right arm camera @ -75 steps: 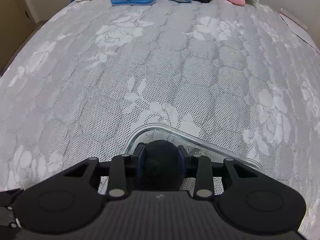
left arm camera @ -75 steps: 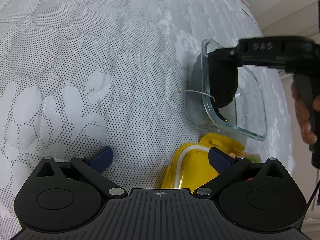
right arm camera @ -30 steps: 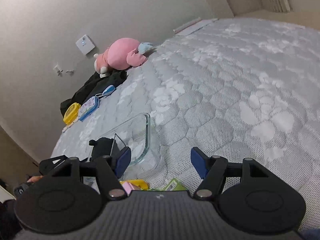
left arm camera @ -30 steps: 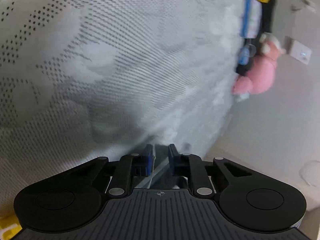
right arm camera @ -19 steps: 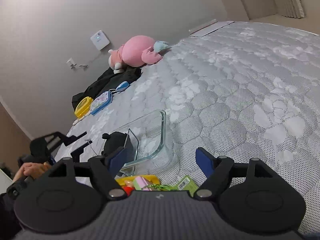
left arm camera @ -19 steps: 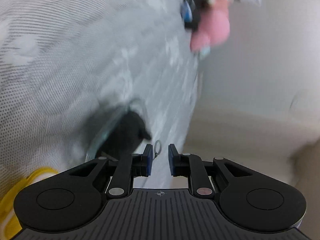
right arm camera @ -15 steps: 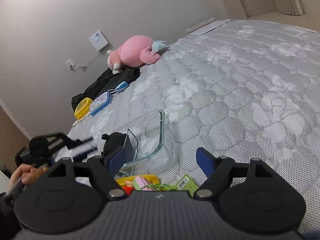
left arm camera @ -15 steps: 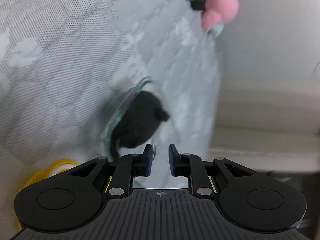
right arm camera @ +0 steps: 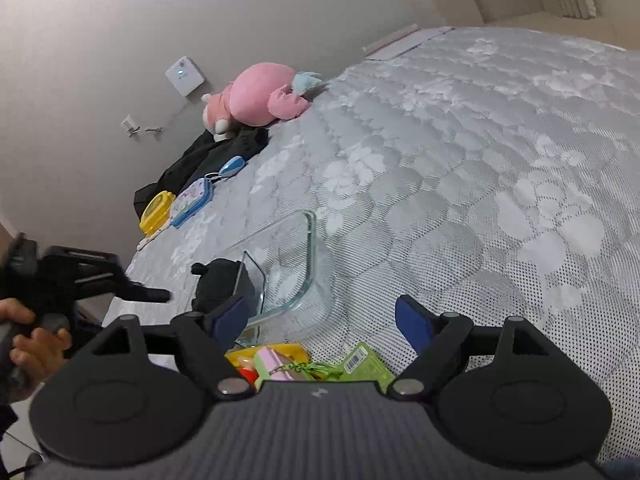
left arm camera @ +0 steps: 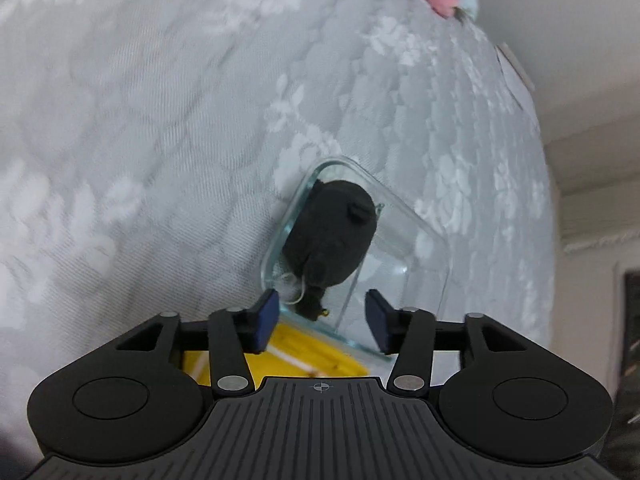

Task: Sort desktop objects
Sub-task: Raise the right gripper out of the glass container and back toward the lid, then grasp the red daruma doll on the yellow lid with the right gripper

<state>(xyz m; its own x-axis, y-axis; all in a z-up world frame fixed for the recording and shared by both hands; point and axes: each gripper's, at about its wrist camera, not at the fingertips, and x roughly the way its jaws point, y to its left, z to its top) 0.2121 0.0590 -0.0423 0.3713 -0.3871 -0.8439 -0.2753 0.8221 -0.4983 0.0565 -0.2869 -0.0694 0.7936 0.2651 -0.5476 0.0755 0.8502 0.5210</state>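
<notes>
Grey quilted mattress (right arm camera: 460,168) with a white flower pattern, set against a plain wall; the sorting is laid out on the bed, near its edge. A clear glass container (left arm camera: 424,240) lies on the mattress with a black plush toy (left arm camera: 332,236) inside, packed into its left compartment against an inner glass divider (the right compartment looks bare, though glare makes that uncertain). Seen from the left wrist, the left gripper (left arm camera: 322,320) has its fingers spread, holding nothing, and the toy sits just ahead at 12 o'clock, its long axis running roughly from 6 to 1 o'clock; a pale cord loop at its near end lies closest to the left finger. A yellow case (left arm camera: 304,360) sits directly under the fingers, touching or just short of the container's near wall. The right gripper (right arm camera: 320,320) is also spread and empty; from it the container (right arm camera: 296,268) lies at 11 o'clock, with a green packet (right arm camera: 360,364) and small pink items (right arm camera: 272,360) just below the fingers. Judgement: the left gripper is nearer the toy, the right nearer the loose pieces. Toy already lies in the container; which piece is next is not settled.
</notes>
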